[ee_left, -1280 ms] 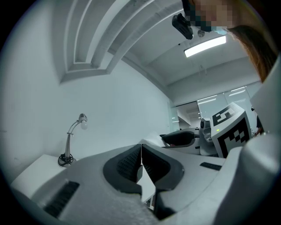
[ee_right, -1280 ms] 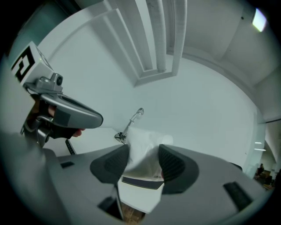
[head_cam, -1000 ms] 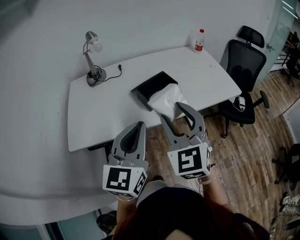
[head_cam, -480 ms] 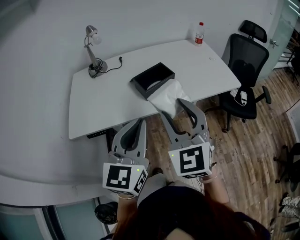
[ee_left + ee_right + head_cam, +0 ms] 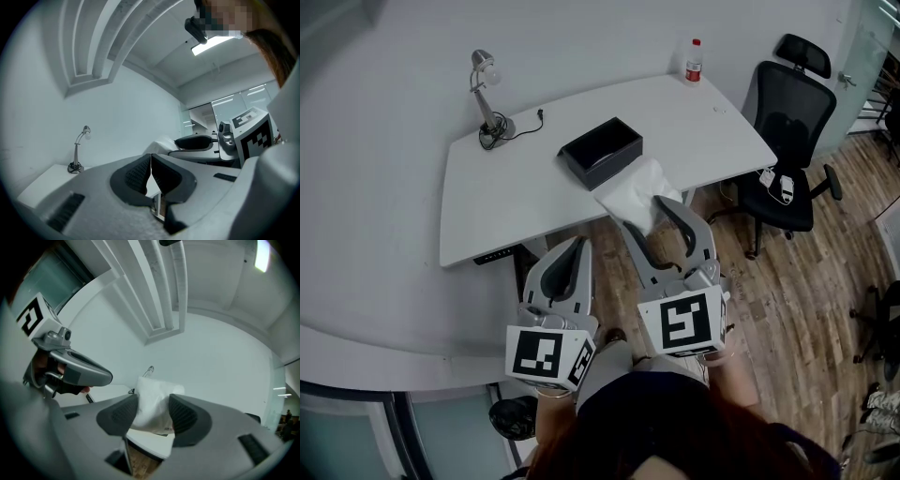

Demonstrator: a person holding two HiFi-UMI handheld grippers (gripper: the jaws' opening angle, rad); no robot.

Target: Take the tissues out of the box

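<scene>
head view: lamp (image 5: 489,94), bottle (image 5: 694,59) (far corner) and box (image 5: 606,171) on table (image 5: 525,211).

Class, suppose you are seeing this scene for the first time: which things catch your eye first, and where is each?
A bunch of white tissues stands out, clamped in the right gripper at the near edge of the white table. Behind it, the open black box sits mid-table, apart from the tissues. The left gripper, shut and empty, points alongside the right one.
</scene>
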